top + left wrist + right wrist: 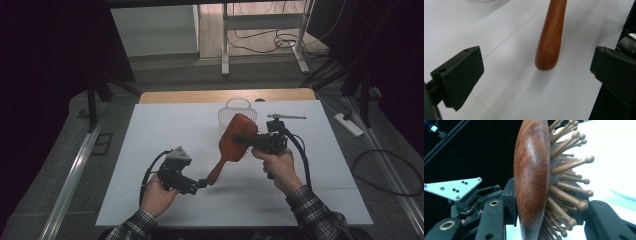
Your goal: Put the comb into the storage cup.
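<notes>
1. Right gripper [250, 140] clamps the wooden hairbrush [235, 137] by its head, above the white table [165, 130].
2. Left gripper [204, 182] gapes wide, with the handle tip between its jaws, untouched.
3. A white basket [236, 107] sits half hidden behind the brush.
4. The handle's upper end is cut off in the left gripper view.

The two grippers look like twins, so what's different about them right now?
The right gripper is shut on the wooden hairbrush, squeezing its head; the left gripper is open, with the brush's handle end between its jaws, untouched. The right gripper sits farther up the white table, the left gripper closer to the person. The left gripper carries a grey three-cornered plate on top. Both are black, each held in one hand.
</notes>
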